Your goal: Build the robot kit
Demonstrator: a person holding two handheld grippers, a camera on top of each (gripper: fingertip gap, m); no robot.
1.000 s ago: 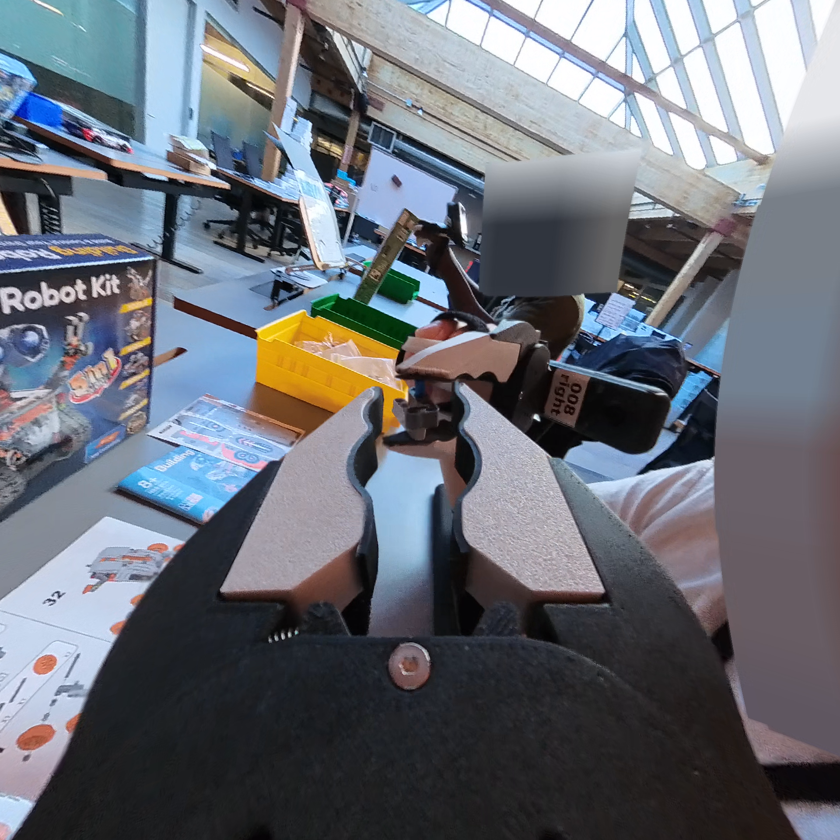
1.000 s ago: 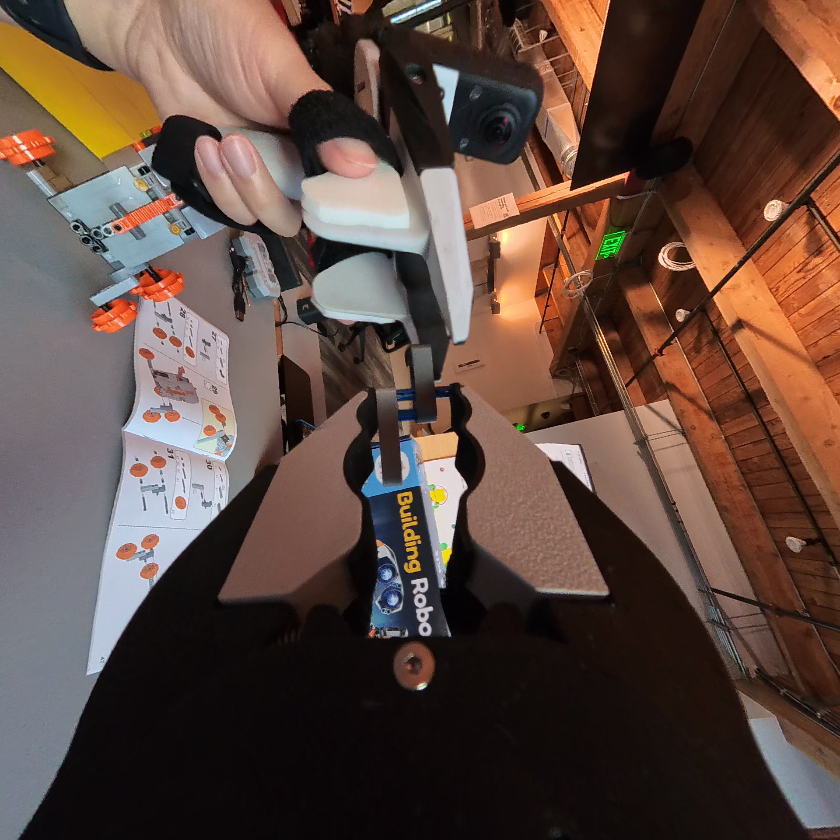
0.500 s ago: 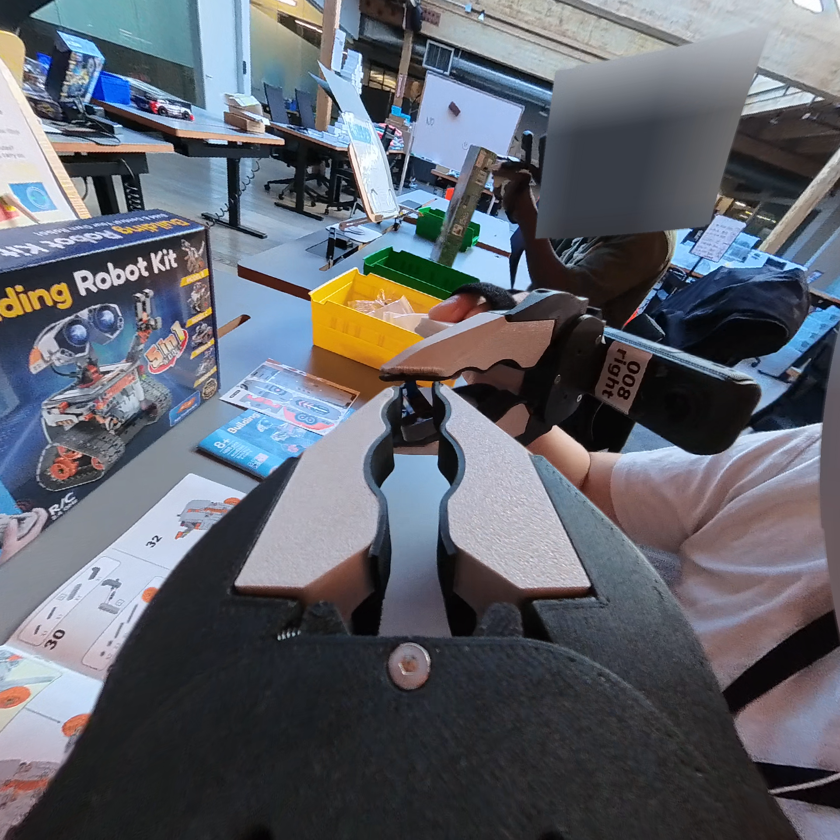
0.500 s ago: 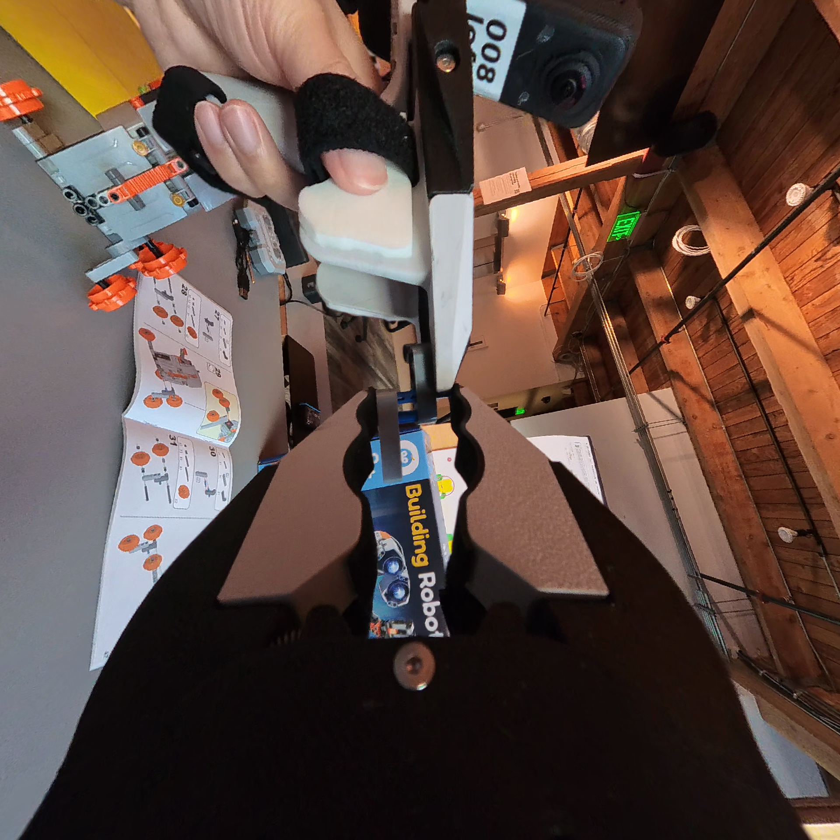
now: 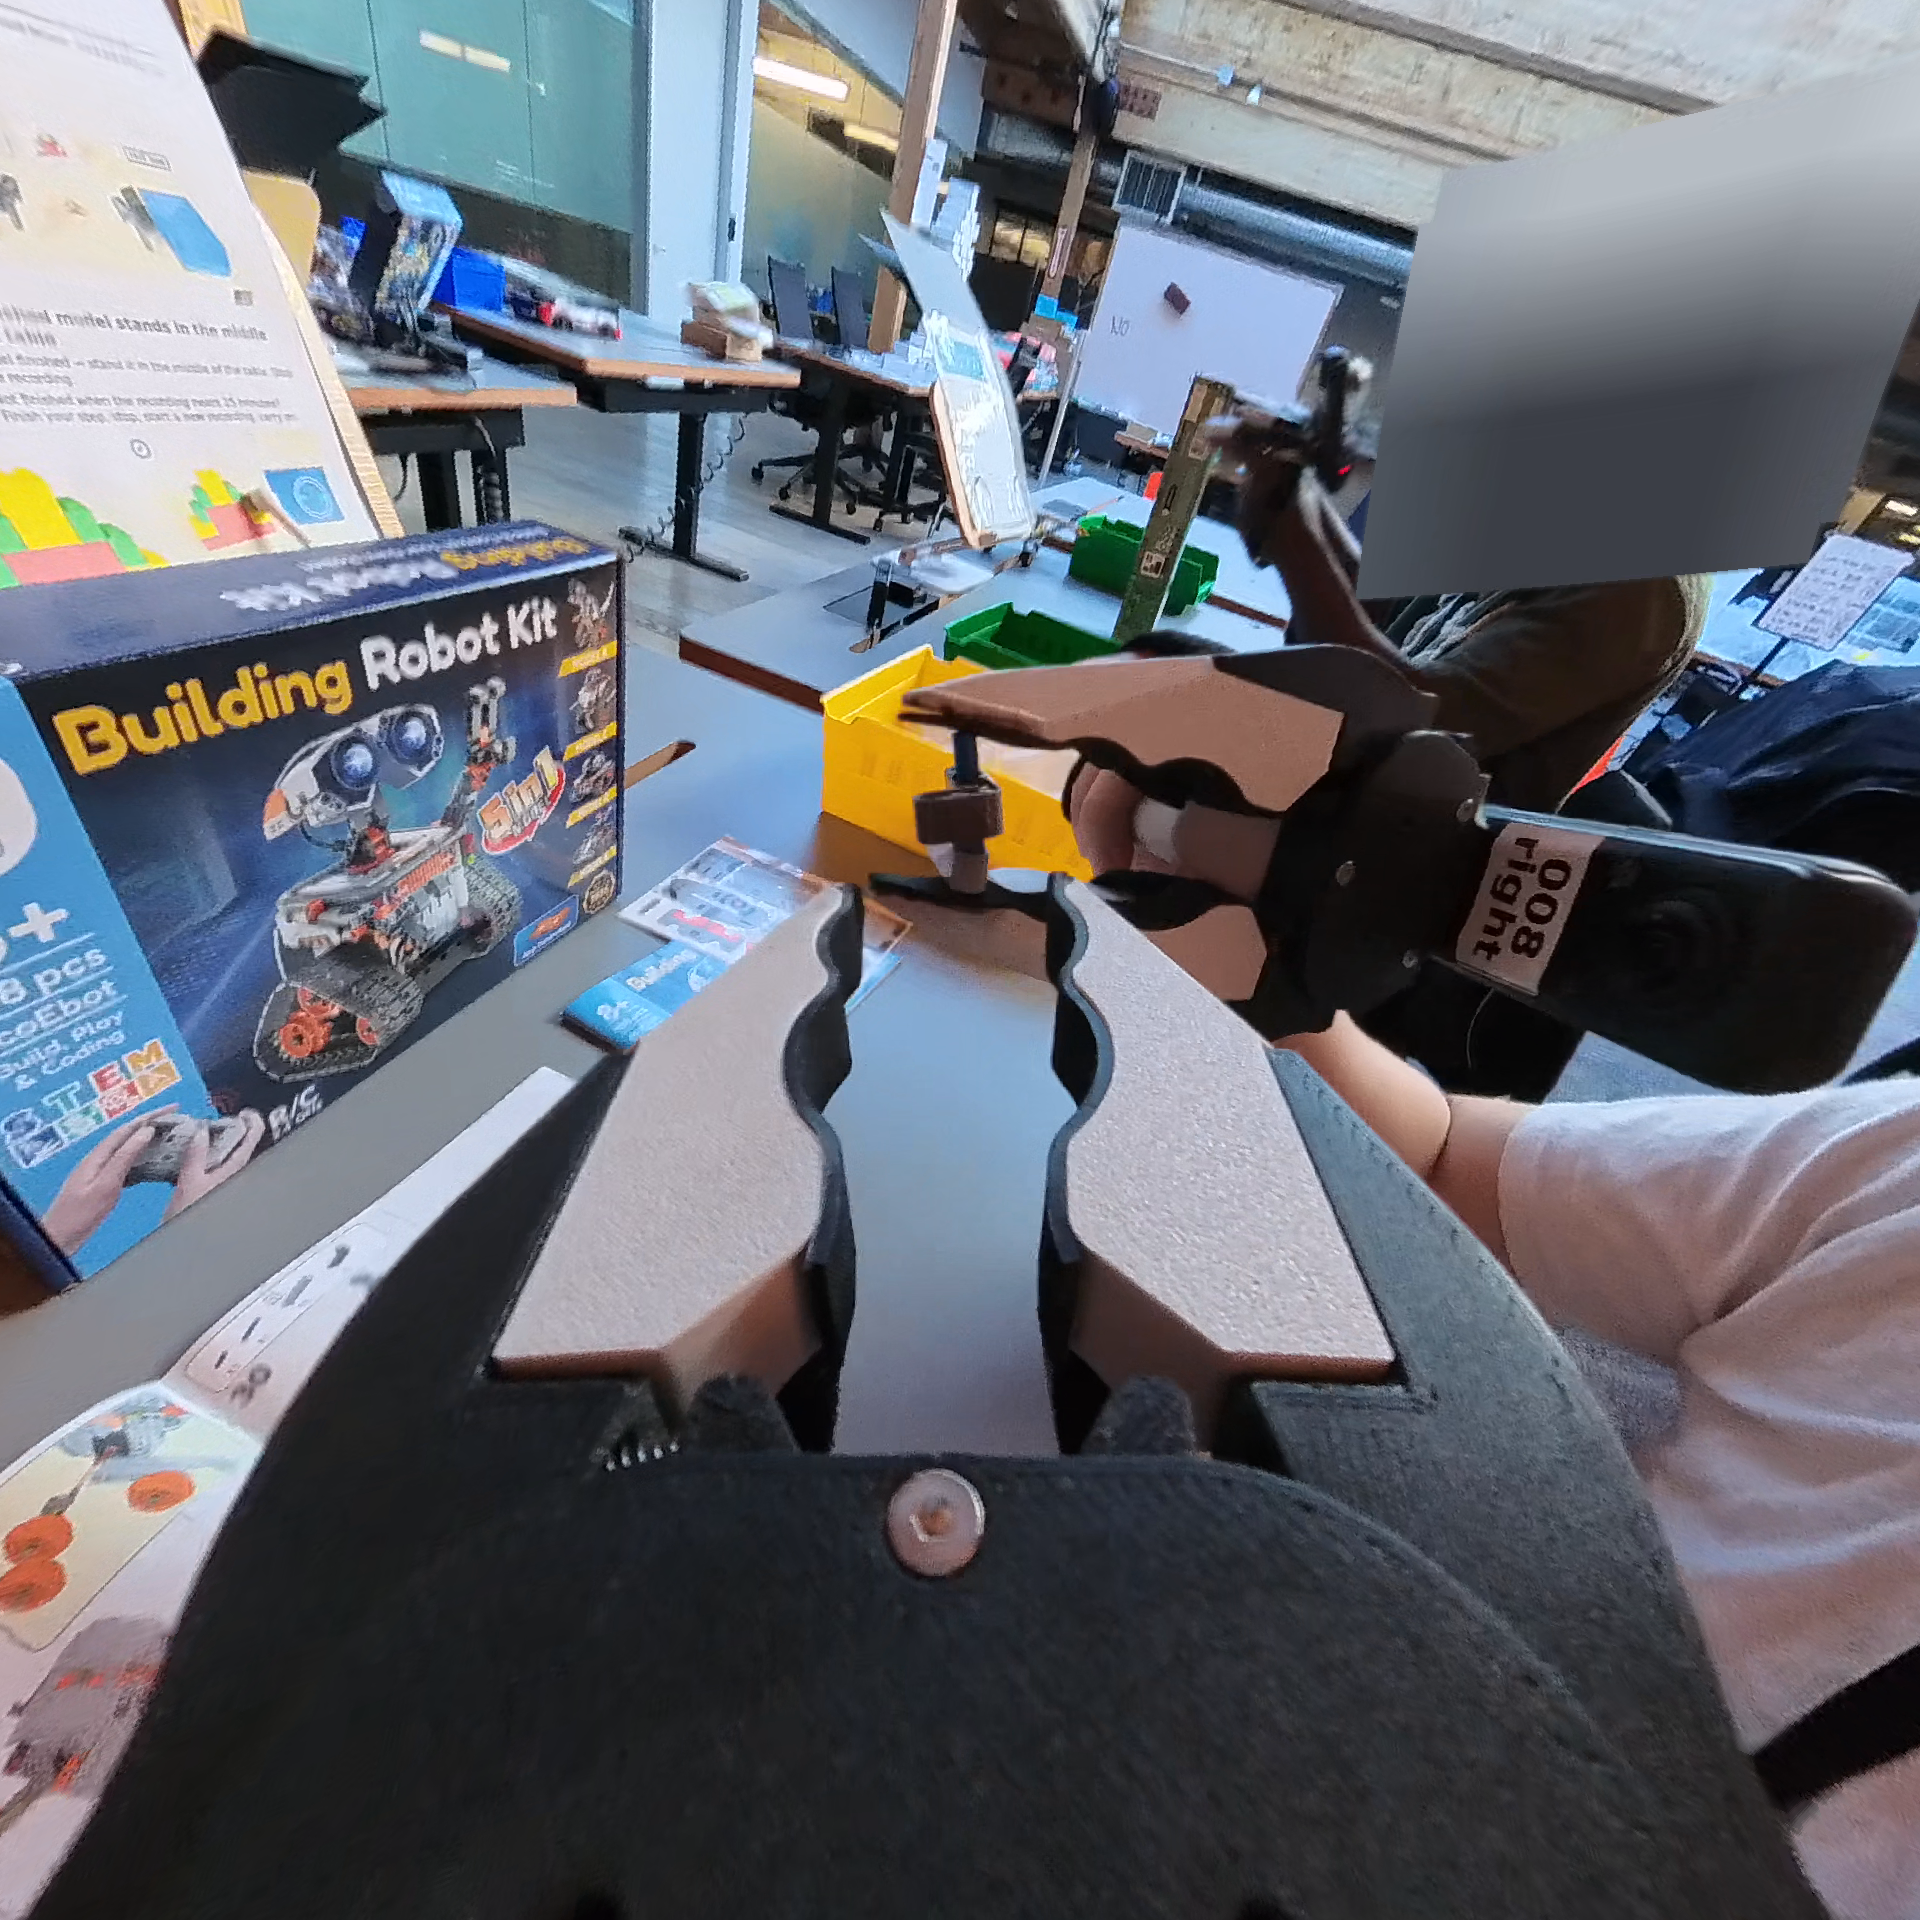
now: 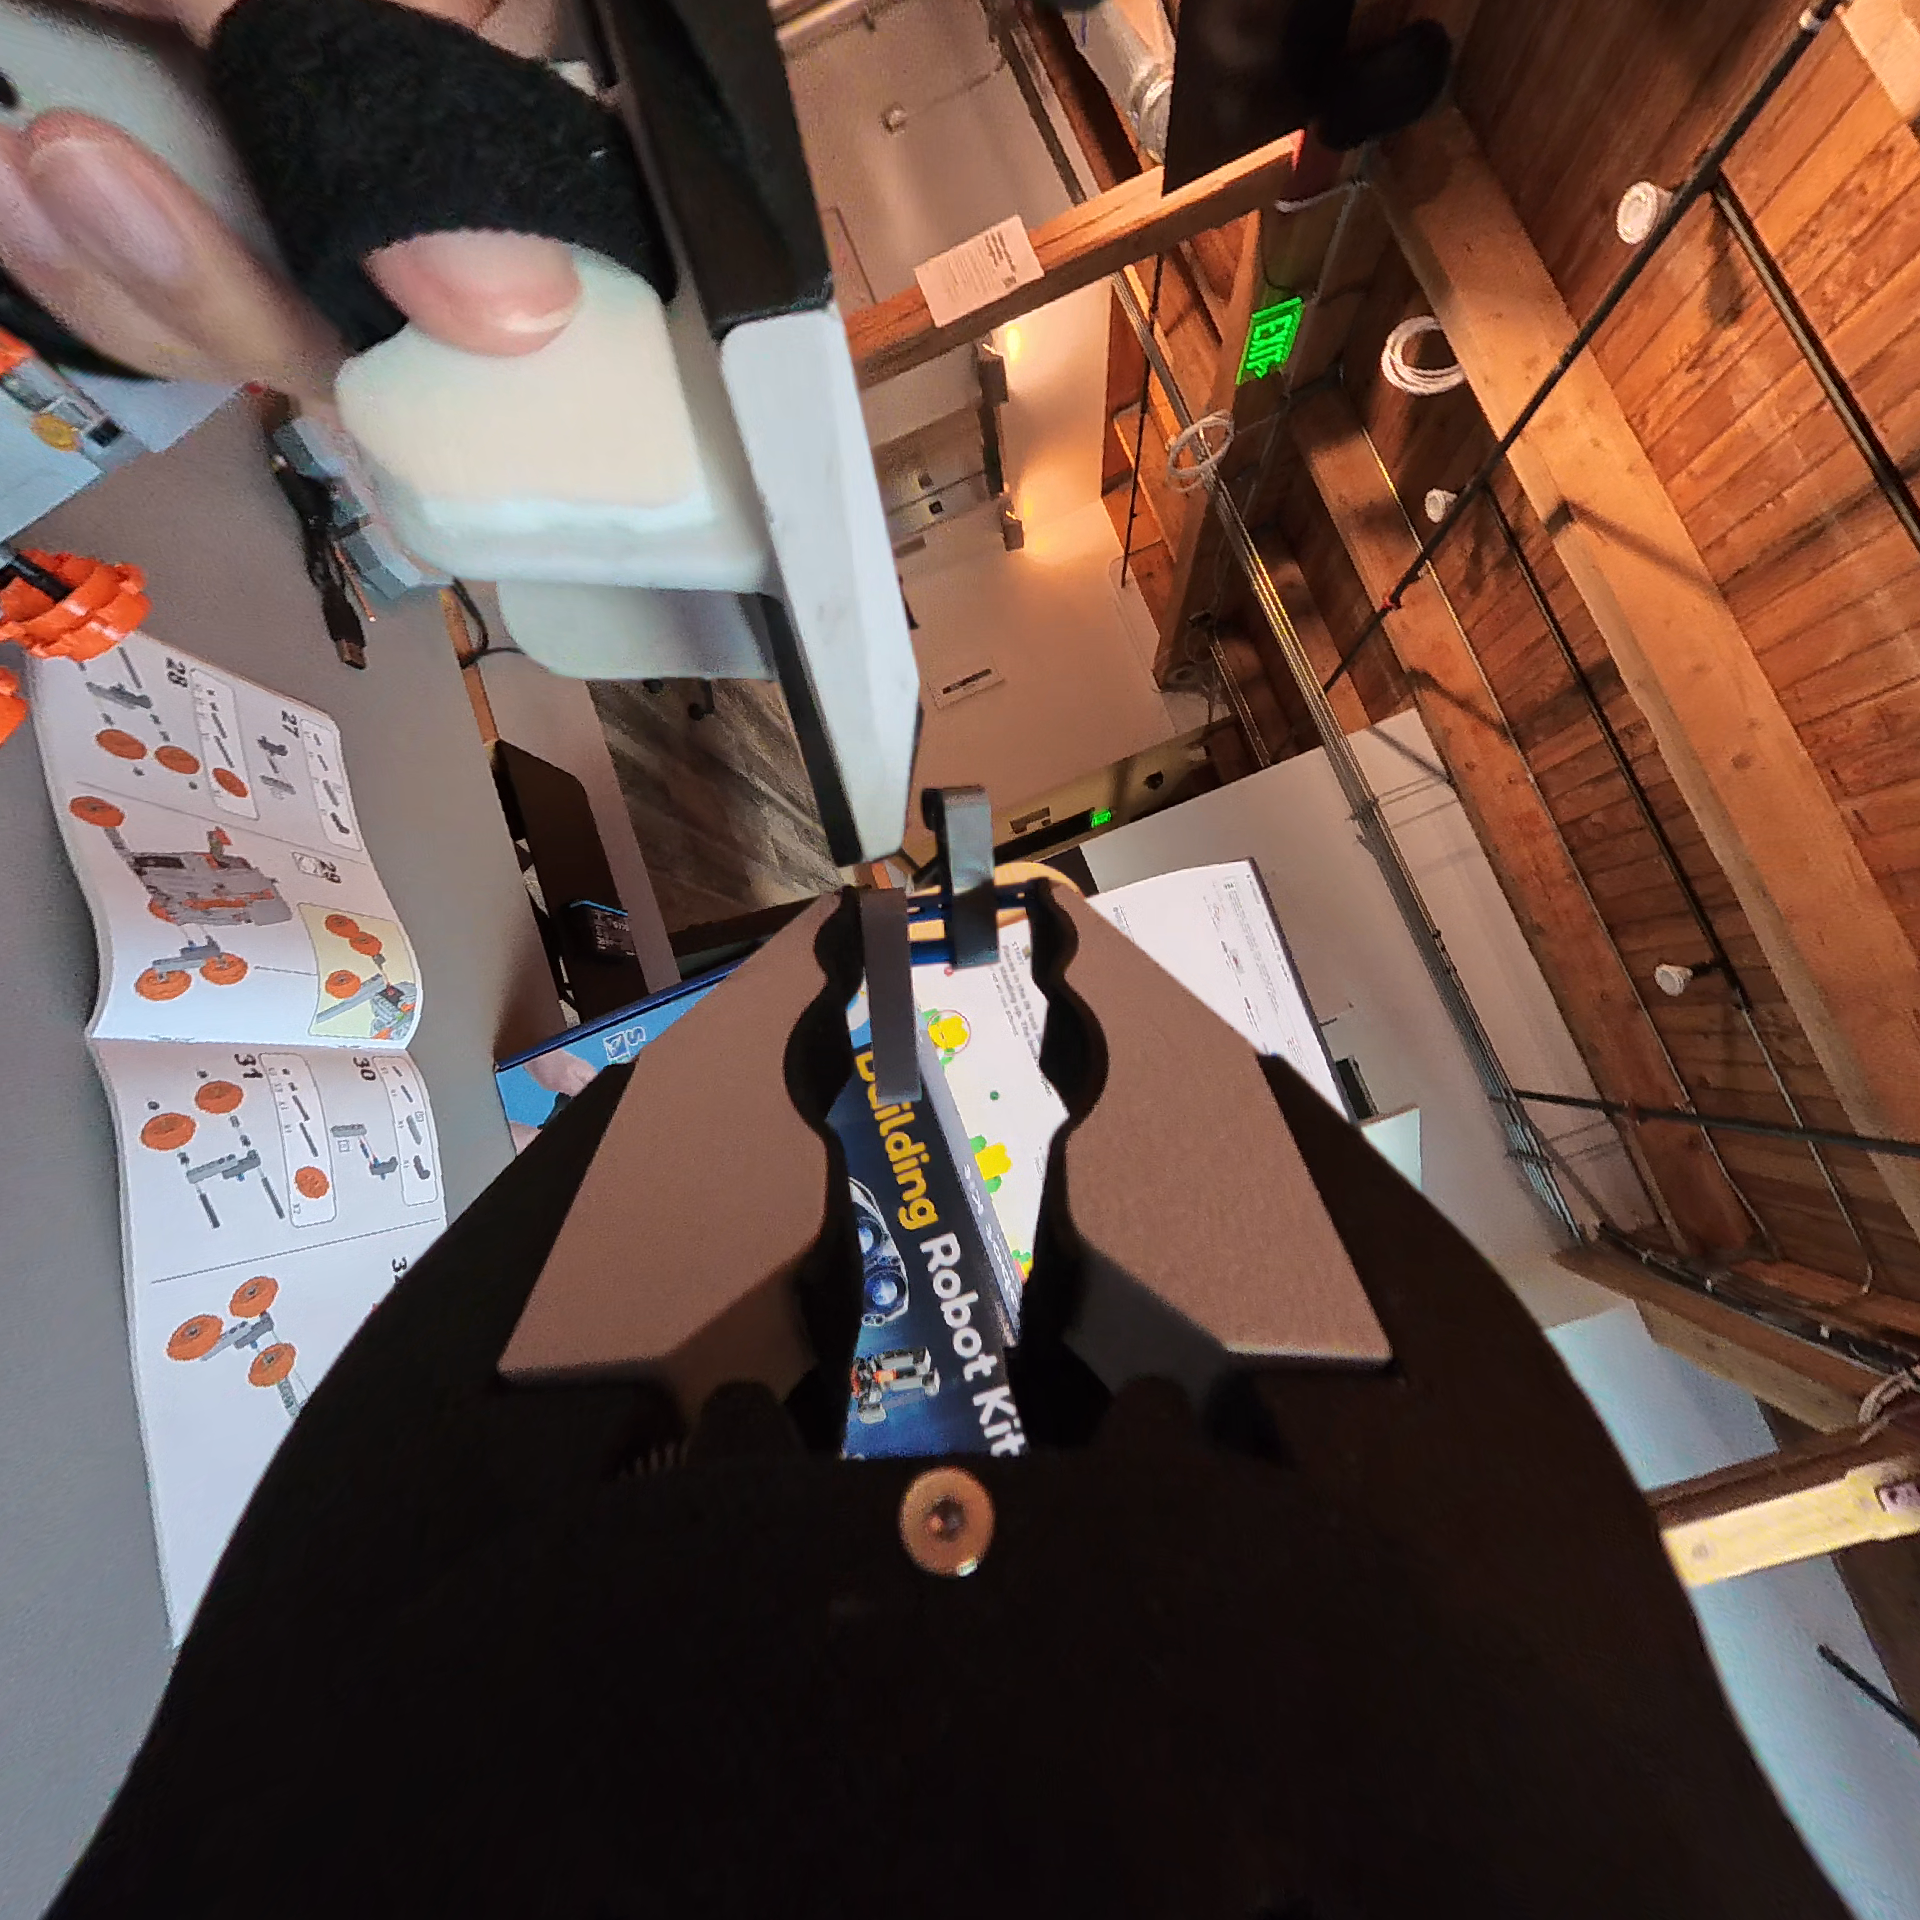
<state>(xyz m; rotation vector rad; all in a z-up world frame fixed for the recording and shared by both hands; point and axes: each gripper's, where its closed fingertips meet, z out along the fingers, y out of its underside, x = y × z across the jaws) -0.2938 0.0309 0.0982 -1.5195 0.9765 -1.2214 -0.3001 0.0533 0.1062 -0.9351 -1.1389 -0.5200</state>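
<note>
My right gripper [image 6: 951,904] is turned on its side and is shut on a small assembly [image 6: 961,883]: a blue axle carrying two grey beams. In the left wrist view the assembly [image 5: 958,821] stands upright between the right gripper's fingers [image 5: 1122,717], above the grey table [image 5: 935,1143]. My left gripper [image 5: 951,899] is open and empty, its tips just below and in front of the assembly. In the right wrist view one left finger [image 6: 831,582] shows edge-on, its tip beside the grey beams, held by a hand [image 6: 457,291].
A robot kit box [image 5: 312,831] stands at the left, an open instruction booklet [image 6: 260,1039] in front of it. A partly built grey model with orange wheels [image 6: 62,603] lies beyond. A yellow bin [image 5: 883,758], green bins [image 5: 1018,634] and leaflets [image 5: 717,914] lie behind. My left and right fingertips are right by each other.
My left gripper has opened and let go of the assembly, and its view has tipped down towards the table. My right gripper keeps its hold.
</note>
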